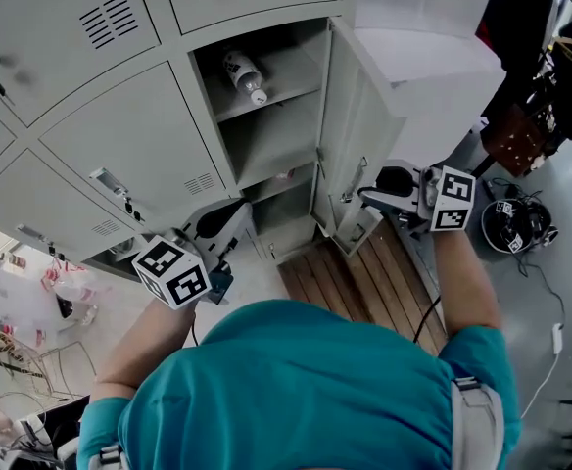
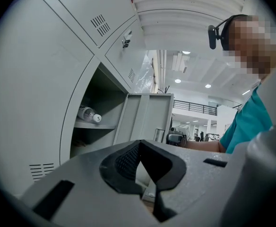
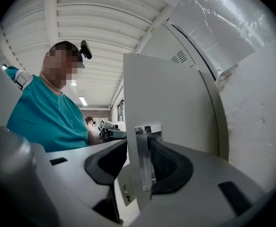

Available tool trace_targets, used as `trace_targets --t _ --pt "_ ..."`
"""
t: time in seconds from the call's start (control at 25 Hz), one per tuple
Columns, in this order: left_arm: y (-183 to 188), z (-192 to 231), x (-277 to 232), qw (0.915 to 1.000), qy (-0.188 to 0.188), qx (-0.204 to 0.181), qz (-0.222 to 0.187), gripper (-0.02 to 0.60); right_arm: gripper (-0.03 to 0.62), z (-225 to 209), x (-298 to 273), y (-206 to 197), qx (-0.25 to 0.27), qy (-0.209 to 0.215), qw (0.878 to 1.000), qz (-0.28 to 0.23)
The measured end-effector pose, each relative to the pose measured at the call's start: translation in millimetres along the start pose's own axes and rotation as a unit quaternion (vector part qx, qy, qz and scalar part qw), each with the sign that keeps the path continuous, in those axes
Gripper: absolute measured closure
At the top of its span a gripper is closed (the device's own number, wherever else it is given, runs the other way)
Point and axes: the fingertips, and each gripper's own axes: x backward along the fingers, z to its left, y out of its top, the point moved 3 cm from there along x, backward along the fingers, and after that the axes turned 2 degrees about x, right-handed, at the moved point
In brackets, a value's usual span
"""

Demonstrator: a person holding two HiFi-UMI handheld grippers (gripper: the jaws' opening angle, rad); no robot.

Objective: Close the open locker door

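Note:
The open locker door (image 1: pixel 359 125) swings out to the right of its compartment. A plastic bottle (image 1: pixel 244 74) lies on the compartment's upper shelf. My right gripper (image 1: pixel 364 196) is at the door's outer edge by the metal handle (image 1: pixel 350 186). In the right gripper view the door (image 3: pixel 166 98) edge and handle (image 3: pixel 145 157) stand between the spread jaws of the right gripper (image 3: pixel 135 148), open. The handle is close against the right pad, with a gap at the left pad. My left gripper (image 1: pixel 235 225) hangs low before the lockers, shut on nothing (image 2: pixel 138 143). It faces the door (image 2: pixel 145 115) and bottle (image 2: pixel 88 114).
Closed grey lockers (image 1: pixel 129 135) fill the wall to the left and above. A wooden slatted platform (image 1: pixel 364 282) lies under the door. A black helmet and cables (image 1: pixel 516 225) sit on the floor at the right. Clutter (image 1: pixel 61 287) lies at the lower left. A plastic-wrapped white wall (image 1: pixel 433 76) stands behind the door.

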Motion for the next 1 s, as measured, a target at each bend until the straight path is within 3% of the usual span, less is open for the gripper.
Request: trace_targets --t 0.68,1.0 --pt "0.5 37.9 46.2 0.9995 0.015 0.024 -0.009 0.577 0.474 4.1 -88.4 -3.2 0.001 0.066 0.998 -0.003" --pt "2.6 47.5 72.7 0.9988 0.031 0.03 -0.021 0.577 0.493 -3.5 -127.8 -4.3 0.004 0.059 0.998 -0.01"
